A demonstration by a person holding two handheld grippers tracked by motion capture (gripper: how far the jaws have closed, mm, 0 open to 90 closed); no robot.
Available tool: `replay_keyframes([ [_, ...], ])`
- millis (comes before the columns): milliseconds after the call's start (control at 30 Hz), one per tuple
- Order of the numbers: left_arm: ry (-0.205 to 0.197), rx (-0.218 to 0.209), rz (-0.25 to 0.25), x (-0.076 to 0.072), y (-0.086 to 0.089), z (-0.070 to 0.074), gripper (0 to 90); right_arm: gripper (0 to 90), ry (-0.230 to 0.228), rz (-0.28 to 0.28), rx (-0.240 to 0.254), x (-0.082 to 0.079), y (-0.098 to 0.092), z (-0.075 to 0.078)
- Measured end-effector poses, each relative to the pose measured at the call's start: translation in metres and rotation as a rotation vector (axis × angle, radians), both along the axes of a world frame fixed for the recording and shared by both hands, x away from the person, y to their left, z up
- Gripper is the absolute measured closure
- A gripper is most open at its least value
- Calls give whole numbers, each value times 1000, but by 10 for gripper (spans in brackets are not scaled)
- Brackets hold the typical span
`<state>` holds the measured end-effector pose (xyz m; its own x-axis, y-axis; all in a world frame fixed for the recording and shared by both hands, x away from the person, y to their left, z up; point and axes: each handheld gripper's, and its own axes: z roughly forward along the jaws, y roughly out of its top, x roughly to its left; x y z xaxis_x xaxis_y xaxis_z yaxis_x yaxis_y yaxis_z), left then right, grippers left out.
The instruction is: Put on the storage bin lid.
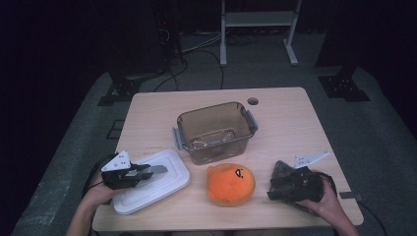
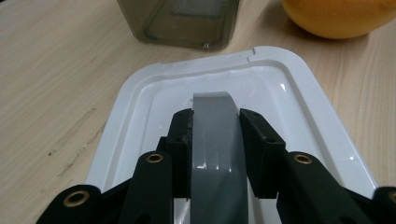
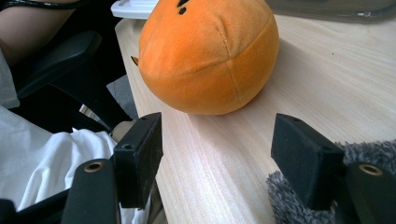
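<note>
Tabletop scene — left fingers (image 2: 215, 140) level, clamped on lid handle (image 2: 212, 126); right fingers (image 3: 217, 154) parted, empty.

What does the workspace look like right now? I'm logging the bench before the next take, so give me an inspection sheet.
Surface: light wooden table, with a round hole near its far edge.
Job's things: white lid lying flat at the near left; its grey handle is clamped.
Clutter: clear brown bin open at the middle; orange plush in front of it; grey furry thing under the right gripper.
Grippers: left gripper shut on the handle; right gripper open, aimed at the plush, apart from it.
Cables: several on the floor beyond the table.
Surroundings: dark room, grey carpet, white frame behind.
</note>
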<state>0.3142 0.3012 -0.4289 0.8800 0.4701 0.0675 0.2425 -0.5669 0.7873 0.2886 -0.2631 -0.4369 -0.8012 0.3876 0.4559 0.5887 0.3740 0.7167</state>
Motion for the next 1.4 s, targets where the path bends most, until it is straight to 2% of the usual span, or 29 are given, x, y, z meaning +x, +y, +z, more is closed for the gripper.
replay_keyframes([
  [267,21,8,2,0,-3,-9,662,328,6,-2,-1,0,0,-1],
  [333,33,23,2,1,-4,-12,662,328,9,-3,-3,0,0,-1],
  [633,43,37,-2,1,-6,-16,660,326,12,-15,0,2,-3,-3],
  [933,38,1,16,-1,-2,-9,630,322,18,-32,9,3,-7,-4],
  [1067,28,-2,15,-4,-3,-4,599,317,19,-38,9,3,-8,-4],
  [1400,14,-46,4,-11,-11,11,493,306,27,-44,13,4,-9,-5],
])
